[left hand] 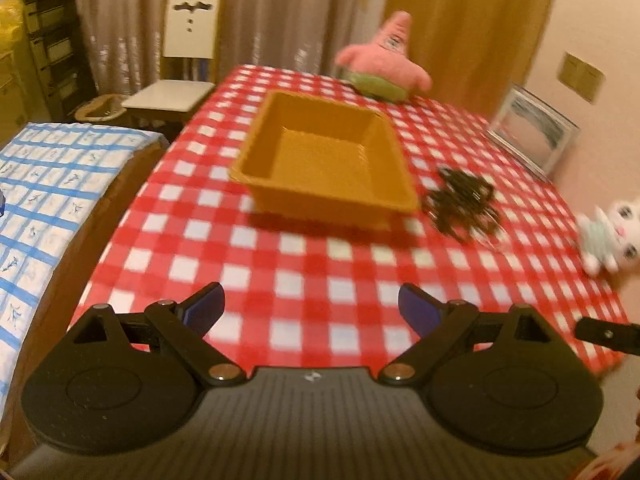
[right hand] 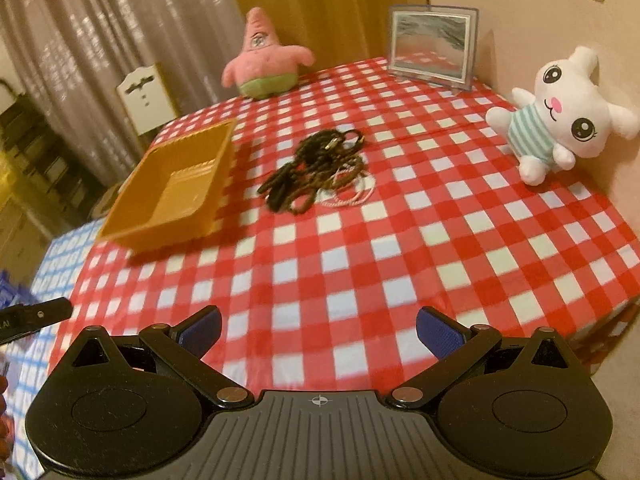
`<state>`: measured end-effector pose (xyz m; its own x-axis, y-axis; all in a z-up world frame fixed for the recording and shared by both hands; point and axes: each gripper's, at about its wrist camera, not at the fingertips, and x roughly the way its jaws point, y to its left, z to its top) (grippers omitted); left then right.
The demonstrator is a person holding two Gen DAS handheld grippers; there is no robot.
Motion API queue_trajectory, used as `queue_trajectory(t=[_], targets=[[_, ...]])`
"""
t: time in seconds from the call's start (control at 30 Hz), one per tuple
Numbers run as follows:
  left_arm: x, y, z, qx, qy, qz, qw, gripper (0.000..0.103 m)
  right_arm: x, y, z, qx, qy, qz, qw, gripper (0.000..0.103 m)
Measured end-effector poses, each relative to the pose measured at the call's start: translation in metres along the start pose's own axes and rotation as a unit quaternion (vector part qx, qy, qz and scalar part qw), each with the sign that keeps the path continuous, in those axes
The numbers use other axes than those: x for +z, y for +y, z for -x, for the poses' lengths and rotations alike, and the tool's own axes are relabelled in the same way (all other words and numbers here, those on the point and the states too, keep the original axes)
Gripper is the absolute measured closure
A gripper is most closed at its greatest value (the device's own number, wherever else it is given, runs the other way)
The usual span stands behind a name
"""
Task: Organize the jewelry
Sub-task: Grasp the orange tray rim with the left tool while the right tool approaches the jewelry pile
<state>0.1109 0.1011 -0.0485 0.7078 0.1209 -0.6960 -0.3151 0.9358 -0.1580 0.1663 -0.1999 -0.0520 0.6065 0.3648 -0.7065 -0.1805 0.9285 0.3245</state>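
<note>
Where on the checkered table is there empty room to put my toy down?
The widest bare patch is the near stretch of the red checkered tablecloth, between both open claws and the jewelry pile. It is crowded farther back: orange tray, pink star plush, picture frame, white bunny plush.

Motion blur smears the heap of dark necklaces (left hand: 464, 204) in the left wrist view, so single strands cannot be told apart. The white plush bunny (left hand: 608, 236) is blurred too and cut off by the right edge. In the right wrist view, the tangle's pale beaded strand (right hand: 348, 196) lies half hidden under dark cords.
</note>
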Motion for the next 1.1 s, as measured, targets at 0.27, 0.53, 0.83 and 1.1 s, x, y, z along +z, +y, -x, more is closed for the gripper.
queue_trajectory(t=[0.27, 0.53, 0.83, 1.1], targets=[[0.027, 0.028, -0.061, 0.015, -0.037, 0.045, 0.9982, 0.015, 0.038, 0.004, -0.058, -0.01, 0.005, -0.012, 1.0, 0.0], [0.045, 0.059, -0.109, 0.024, -0.079, 0.117, 0.9897, 0.027, 0.062, 0.02, -0.106, -0.022, 0.031, -0.009, 0.999, 0.0], [0.058, 0.065, -0.16, 0.021, -0.089, 0.135, 0.9866, 0.05, 0.083, 0.032, -0.142, -0.043, 0.035, -0.021, 0.998, 0.0], [0.058, 0.063, -0.184, 0.029, -0.09, 0.15, 0.9841, 0.065, 0.094, 0.038, -0.164, -0.051, 0.048, -0.012, 0.997, 0.0]])
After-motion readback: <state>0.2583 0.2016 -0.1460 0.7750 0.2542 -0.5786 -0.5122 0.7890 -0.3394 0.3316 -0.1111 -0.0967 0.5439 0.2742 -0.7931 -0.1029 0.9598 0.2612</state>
